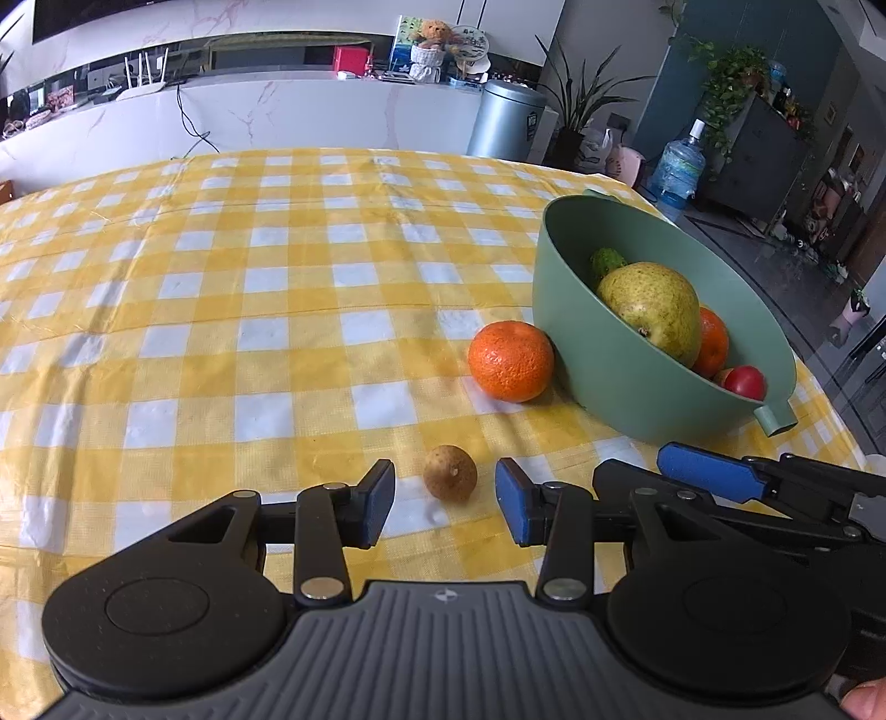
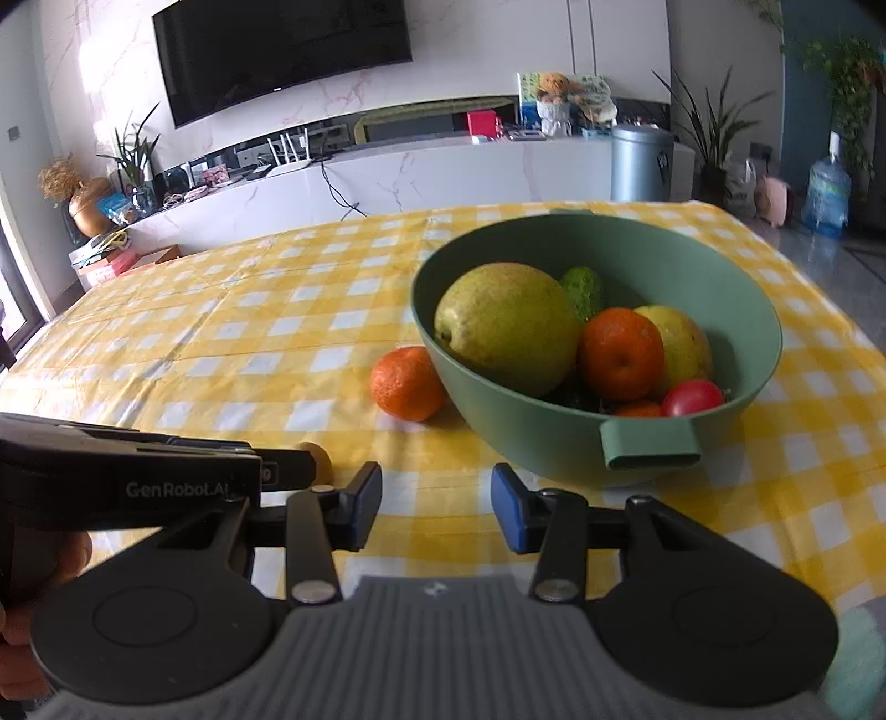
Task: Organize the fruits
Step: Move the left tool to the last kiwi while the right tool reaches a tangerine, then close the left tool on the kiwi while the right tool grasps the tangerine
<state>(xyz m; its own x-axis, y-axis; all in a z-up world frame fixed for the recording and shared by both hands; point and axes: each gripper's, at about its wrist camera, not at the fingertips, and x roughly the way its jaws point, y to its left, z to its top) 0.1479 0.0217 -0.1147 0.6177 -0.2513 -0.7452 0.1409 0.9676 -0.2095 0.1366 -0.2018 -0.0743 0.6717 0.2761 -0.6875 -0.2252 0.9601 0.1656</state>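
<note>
A home living room: wall TV (image 2: 282, 47), marble console (image 2: 387, 177), houseplants (image 1: 581, 105), checked tablecloth (image 1: 221, 277), water jug (image 1: 678, 166).

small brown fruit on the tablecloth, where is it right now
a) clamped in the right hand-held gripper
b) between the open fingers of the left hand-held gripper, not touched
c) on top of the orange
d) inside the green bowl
b: the small brown fruit lies on the tablecloth between the blue pads of the left hand-held gripper, with a gap on each side, outside the green bowl.
</note>
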